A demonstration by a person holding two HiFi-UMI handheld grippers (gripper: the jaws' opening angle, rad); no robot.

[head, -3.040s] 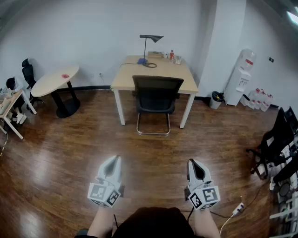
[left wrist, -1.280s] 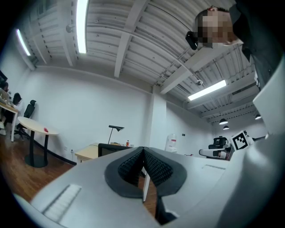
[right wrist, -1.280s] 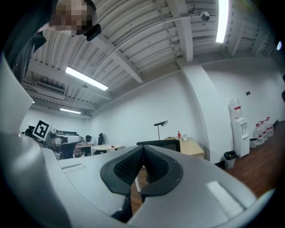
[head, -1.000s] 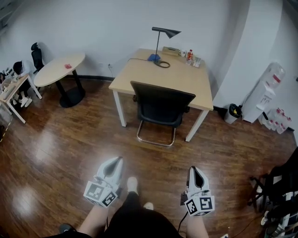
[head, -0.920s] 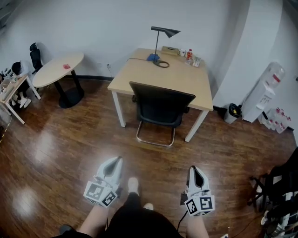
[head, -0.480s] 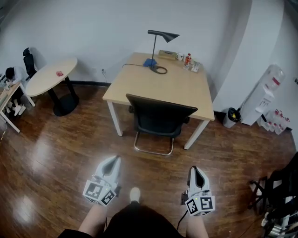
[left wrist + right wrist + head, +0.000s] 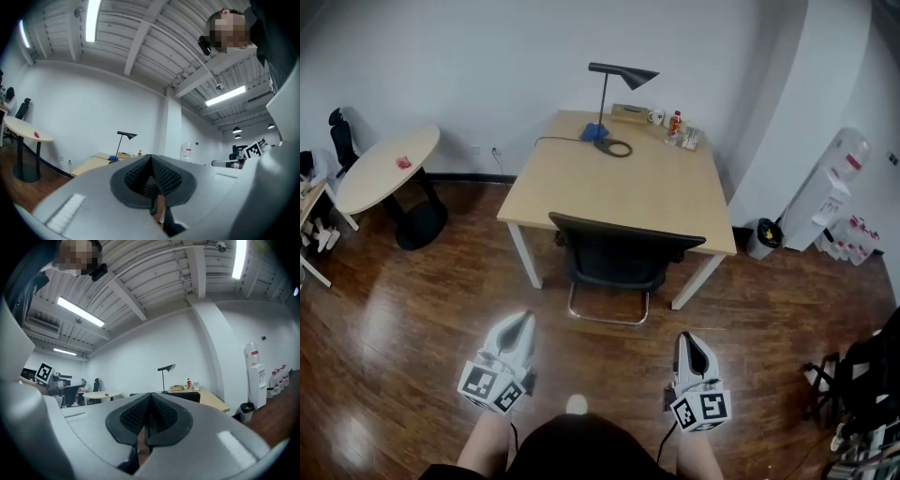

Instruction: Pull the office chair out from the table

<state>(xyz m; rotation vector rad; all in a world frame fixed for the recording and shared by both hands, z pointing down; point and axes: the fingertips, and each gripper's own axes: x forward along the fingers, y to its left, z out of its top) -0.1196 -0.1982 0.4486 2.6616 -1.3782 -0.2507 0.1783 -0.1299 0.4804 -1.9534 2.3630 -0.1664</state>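
A black office chair (image 7: 622, 254) with a chrome sled base is tucked under the front edge of a light wooden table (image 7: 619, 183). Only its backrest and base show in the head view. My left gripper (image 7: 521, 323) and right gripper (image 7: 685, 340) are held side by side over the floor, a short way in front of the chair, touching nothing. Both point level toward the table with their jaws shut and empty. In the right gripper view the chair back (image 7: 190, 396) shows beside the table (image 7: 213, 401). In the left gripper view the table (image 7: 96, 162) lies ahead.
On the table stand a black desk lamp (image 7: 614, 86), a cup and a bottle (image 7: 675, 123). A round table (image 7: 386, 171) stands at the left, a water dispenser (image 7: 832, 192) and a bin (image 7: 762, 236) at the right. Black equipment (image 7: 867, 375) sits at the far right over dark wooden floor (image 7: 412, 309).
The table and chair have grown nearer and larger in the head view as both grippers moved forward toward them. The grippers' jaws stayed shut.
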